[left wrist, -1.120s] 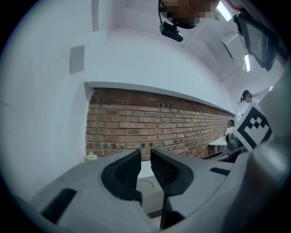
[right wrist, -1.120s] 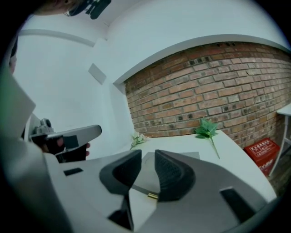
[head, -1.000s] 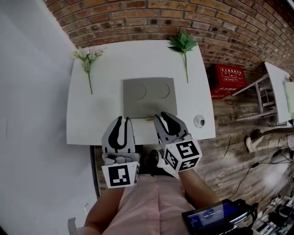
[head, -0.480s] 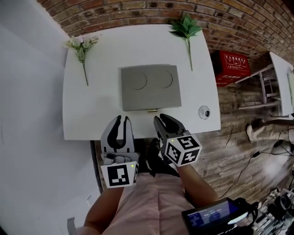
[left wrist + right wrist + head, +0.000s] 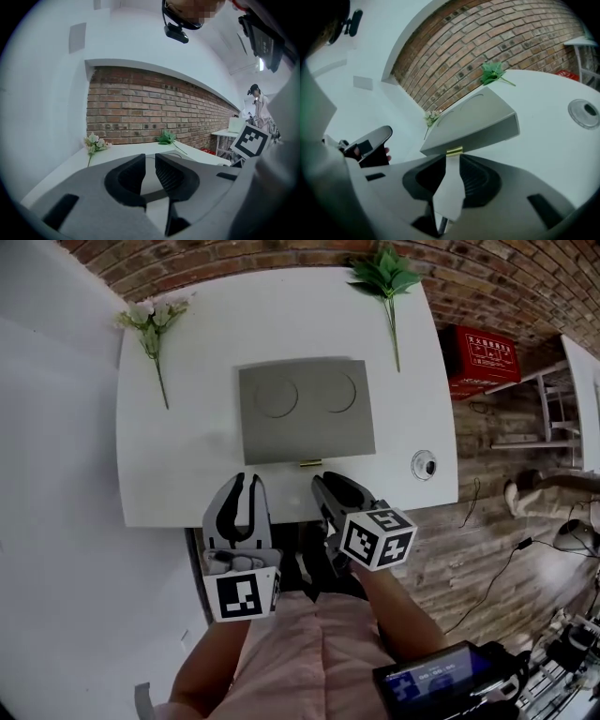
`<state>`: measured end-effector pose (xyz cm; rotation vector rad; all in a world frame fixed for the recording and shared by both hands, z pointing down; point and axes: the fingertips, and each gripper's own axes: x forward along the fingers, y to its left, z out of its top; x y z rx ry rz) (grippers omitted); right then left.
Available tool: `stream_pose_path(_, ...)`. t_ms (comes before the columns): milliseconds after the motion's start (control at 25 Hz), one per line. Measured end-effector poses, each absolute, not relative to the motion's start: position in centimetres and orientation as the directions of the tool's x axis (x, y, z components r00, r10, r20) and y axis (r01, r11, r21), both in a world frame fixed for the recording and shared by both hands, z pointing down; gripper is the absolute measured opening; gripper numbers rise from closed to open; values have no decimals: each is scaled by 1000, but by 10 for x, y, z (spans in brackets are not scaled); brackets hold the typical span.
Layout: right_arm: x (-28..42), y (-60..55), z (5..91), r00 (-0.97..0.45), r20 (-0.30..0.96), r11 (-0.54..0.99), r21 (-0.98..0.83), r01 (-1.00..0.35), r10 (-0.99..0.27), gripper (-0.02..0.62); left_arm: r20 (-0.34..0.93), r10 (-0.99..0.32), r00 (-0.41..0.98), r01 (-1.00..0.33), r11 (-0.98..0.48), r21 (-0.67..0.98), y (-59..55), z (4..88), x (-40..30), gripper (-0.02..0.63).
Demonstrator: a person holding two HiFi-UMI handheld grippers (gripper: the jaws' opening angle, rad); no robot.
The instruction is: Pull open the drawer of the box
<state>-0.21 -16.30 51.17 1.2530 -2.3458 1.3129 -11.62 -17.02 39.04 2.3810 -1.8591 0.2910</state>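
- Right gripper (image 5: 334,489), tilted down at the white desk's (image 5: 187,470) near edge, jaws slightly apart and empty, lines up with a small brass handle (image 5: 310,463);
- left gripper (image 5: 249,484), nearly level, likewise part-open, empty;
- flat grey box (image 5: 305,409), two round recesses on top, sits mid-desk, drawer (image 5: 487,133) closed

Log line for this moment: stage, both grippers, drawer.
stage: pre-grasp | left gripper: open, empty | right gripper: open, empty, lined up with gold handle, not touching | drawer of grey box: closed
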Motion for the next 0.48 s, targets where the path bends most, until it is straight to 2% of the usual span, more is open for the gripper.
stream_pose_path(480, -5, -175, 528, -680, 533, 138, -728, -672, -503, 98, 233, -944, 234, -969, -246, -21, -188, 400, -119, 67)
